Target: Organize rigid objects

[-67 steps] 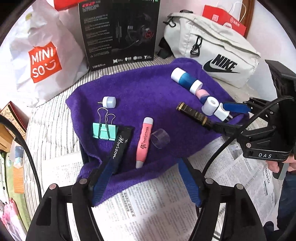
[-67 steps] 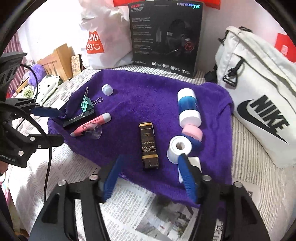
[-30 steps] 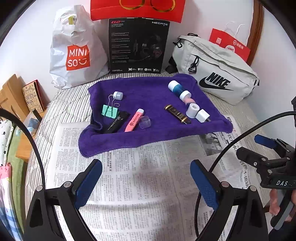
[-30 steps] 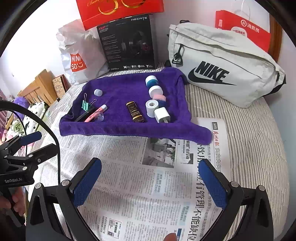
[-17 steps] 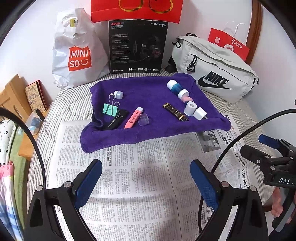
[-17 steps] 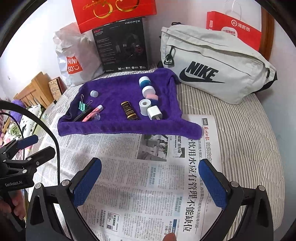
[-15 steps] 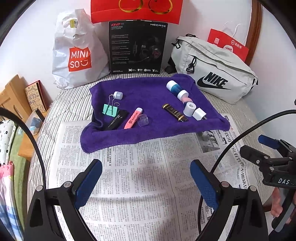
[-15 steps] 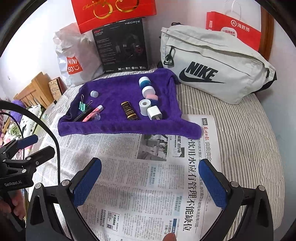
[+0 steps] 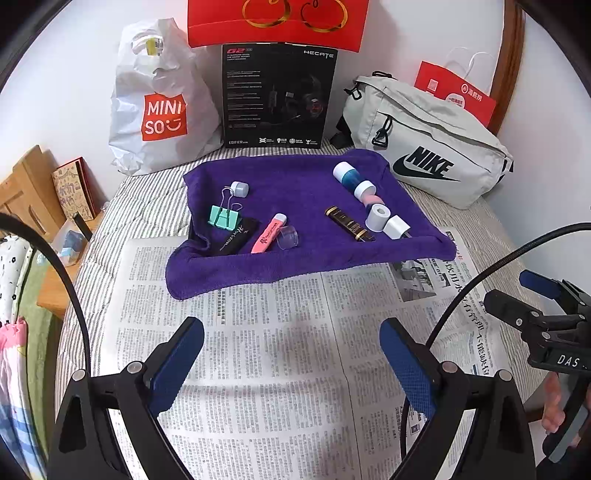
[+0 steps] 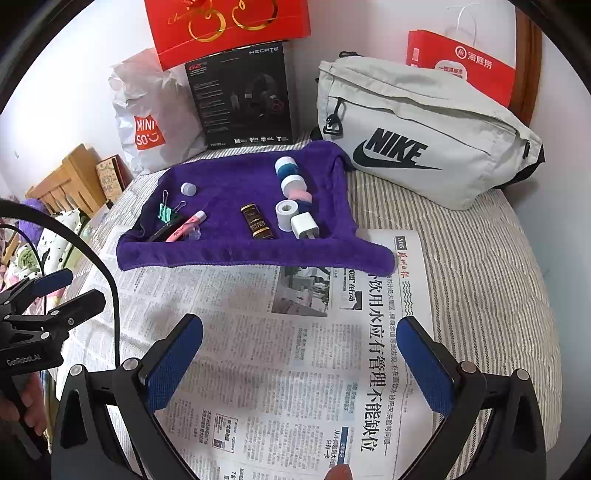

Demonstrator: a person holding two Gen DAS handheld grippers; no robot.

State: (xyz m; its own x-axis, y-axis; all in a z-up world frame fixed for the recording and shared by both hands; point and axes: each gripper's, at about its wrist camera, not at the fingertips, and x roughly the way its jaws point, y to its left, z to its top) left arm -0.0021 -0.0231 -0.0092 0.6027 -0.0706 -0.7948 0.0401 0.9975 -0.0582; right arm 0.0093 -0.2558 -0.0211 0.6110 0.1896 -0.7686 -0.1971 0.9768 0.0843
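Note:
A purple towel lies on the bed with small items on it. On its left are a green binder clip, a small white cap, a black case, a pink highlighter and a clear cap. On its right are a black-and-gold tube, a blue-and-white bottle, a pink-capped bottle, a white roll and a white charger. My left gripper and right gripper are open and empty above the newspaper, well short of the towel.
A Miniso bag, a black headset box, a red gift bag and a grey Nike bag stand behind the towel. A wooden stand is at the left. The striped bed edge is at the right.
Both grippers have pulled back from the towel and opened wide. Over the last half second they have barely moved. The items on the towel lie as before.

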